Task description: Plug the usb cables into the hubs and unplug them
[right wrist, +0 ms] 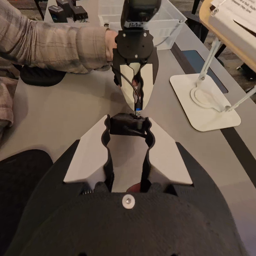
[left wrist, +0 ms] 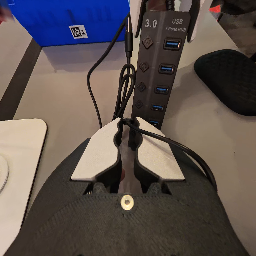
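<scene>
The left gripper [right wrist: 137, 109] is clenched on a black usb cable [right wrist: 138, 103], its blue-tipped plug pointing down just above the hub [left wrist: 156, 72]. The right gripper [right wrist: 128, 121] grasps the black hub by one short end, fingers on both sides. The hub lies on the grey table [left wrist: 187, 131], well in from its edges, near a white stand base [right wrist: 205, 102]

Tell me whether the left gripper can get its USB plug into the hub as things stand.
Probably yes. The left gripper holds the USB plug just above the hub, nothing lies between them, and the right gripper steadies the hub's end with its jaws.
</scene>
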Demonstrator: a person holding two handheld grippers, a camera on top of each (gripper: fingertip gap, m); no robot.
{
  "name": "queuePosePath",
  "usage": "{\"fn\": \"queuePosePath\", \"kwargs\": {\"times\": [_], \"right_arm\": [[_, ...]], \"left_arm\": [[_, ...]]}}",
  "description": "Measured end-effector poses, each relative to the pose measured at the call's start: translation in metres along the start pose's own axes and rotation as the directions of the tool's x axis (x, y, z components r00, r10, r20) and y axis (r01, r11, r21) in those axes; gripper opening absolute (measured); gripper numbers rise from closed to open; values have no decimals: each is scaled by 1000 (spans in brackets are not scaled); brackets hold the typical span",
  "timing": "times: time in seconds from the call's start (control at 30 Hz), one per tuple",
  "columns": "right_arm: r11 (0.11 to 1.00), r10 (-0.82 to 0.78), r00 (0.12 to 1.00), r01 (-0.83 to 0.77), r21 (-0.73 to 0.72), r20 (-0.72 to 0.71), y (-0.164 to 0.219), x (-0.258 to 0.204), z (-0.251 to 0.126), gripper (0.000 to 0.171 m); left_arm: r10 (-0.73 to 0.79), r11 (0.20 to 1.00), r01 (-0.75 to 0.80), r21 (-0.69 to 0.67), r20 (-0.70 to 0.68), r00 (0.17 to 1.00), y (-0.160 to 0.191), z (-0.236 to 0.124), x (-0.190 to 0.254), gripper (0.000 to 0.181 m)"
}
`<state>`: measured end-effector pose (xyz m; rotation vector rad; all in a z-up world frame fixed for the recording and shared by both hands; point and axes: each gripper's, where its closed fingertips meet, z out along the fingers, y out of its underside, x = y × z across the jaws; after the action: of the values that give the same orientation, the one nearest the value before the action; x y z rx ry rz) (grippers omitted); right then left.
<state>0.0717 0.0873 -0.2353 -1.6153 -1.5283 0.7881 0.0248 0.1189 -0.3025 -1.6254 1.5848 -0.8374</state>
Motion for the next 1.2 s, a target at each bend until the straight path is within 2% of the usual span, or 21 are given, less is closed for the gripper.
{"fn": "queuePosePath", "kwargs": {"times": [0.23,0.5,0.73,0.93,1.1,1.2], "right_arm": [[975,-91,995,100,-200,49,-27,9,32,48],[964,-119,985,145,-222,126,-68,-2,75,48],[984,-90,991,104,-144,97,-86,0,98,48],[996,-83,996,84,16,-29,-99,6,107,46],[979,13,987,20,202,-158,-103,16,107,62],[968,73,975,-19,250,-211,-103,19,106,72]], "left_arm": [[-32,996,24,81,103,994,-6,-20,-25,15],[-114,990,100,102,147,983,5,-21,-41,15],[-141,986,122,117,167,976,11,-31,-50,15],[-119,989,105,103,138,983,17,-29,-45,15],[-130,988,118,99,122,984,20,-27,-44,15],[-124,990,115,81,125,984,23,-25,-43,15]]}}
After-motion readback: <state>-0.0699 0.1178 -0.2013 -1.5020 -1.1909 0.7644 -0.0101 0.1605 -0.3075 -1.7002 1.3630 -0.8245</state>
